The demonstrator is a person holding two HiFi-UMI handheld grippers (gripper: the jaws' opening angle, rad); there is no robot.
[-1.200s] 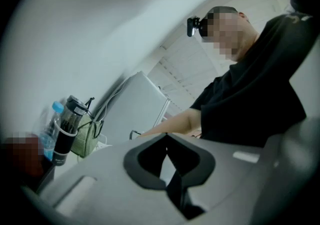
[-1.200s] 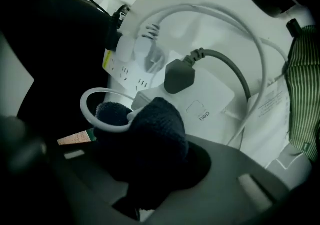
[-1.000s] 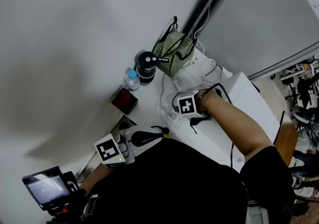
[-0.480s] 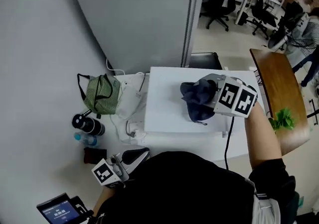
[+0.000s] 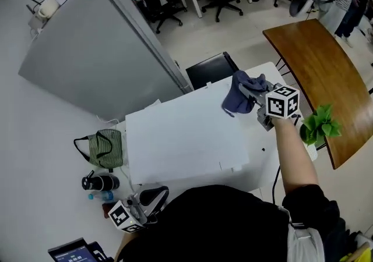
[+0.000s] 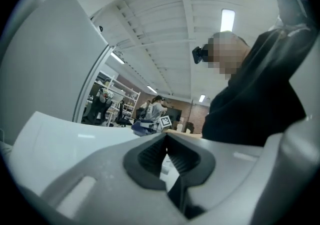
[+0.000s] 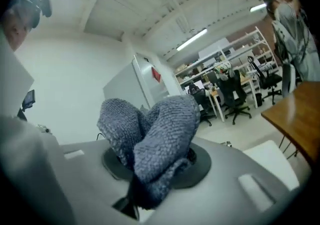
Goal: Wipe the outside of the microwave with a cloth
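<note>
While the bunched blue-grey knitted cloth (image 5: 240, 89) hangs near the far right corner of the boxy white microwave (image 5: 186, 138), pinched in the right gripper (image 5: 259, 106), a good wipe probably means pressing the wad flat on the top panel and making overlapping strokes. The left gripper (image 5: 152, 197), jaws pressed together on nothing, sits at the near left.

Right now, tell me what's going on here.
A person holds a gripper in each hand. The right gripper has its jaws shut on a blue-grey cloth, held by the far right corner of the white microwave. The left gripper, jaws together and empty, sits low near the person's body.
</note>
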